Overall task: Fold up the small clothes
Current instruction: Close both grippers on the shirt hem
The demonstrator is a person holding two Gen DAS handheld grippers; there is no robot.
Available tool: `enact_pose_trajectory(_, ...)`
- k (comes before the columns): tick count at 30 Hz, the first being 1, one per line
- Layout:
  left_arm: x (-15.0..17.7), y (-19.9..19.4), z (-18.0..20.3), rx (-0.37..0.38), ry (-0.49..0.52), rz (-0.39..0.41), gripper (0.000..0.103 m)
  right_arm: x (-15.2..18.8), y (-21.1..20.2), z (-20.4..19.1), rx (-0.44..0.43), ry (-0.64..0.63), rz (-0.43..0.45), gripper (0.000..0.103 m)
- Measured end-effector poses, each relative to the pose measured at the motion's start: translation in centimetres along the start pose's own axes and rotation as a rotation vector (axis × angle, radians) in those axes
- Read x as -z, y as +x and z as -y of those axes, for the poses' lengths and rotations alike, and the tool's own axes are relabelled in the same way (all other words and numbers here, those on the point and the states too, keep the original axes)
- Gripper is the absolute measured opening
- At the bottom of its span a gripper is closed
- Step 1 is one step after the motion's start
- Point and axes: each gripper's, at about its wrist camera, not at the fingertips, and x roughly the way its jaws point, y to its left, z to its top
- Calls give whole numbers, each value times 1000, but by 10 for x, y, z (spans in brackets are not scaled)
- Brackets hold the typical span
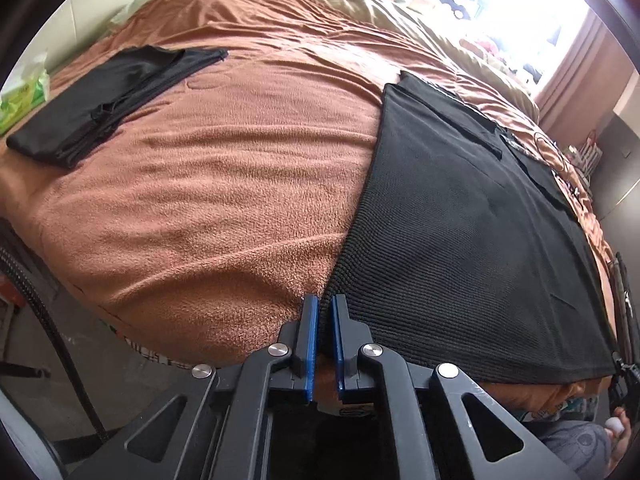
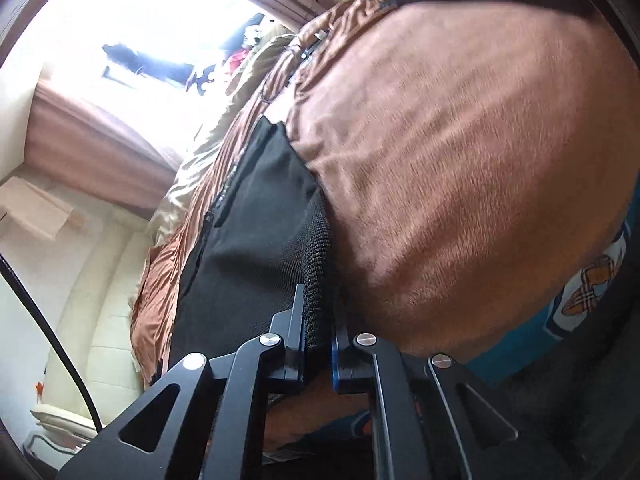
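Brown blanket (image 1: 208, 208) on bed; green pack (image 1: 24, 96) (perhaps tissues) at edge; curtain (image 2: 96, 148).

Window (image 1: 500, 12) blown out by glare; objects on its sill unreadable.

Black garment (image 1: 472, 240): matt ribbed knit. Blanket (image 1: 208, 208): fuzzy rust fleece (napped). Hand-held gripper (image 1: 325, 312): matt black plastic.

Left tool (image 1: 325, 308) — black linkage, silver screws; blue pads; right tool (image 2: 320, 312) alike.
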Motion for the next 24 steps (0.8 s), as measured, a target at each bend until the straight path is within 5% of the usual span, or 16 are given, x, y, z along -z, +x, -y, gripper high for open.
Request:
enact_pose_trajectory(9,-1,-38,3,14,10,55,6,0,-28,-42,-9,-112,24,3)
enact_pose_trajectory(24,15,-109,-17,54,8,134,6,17,-86,-51,-55,-155,34,3)
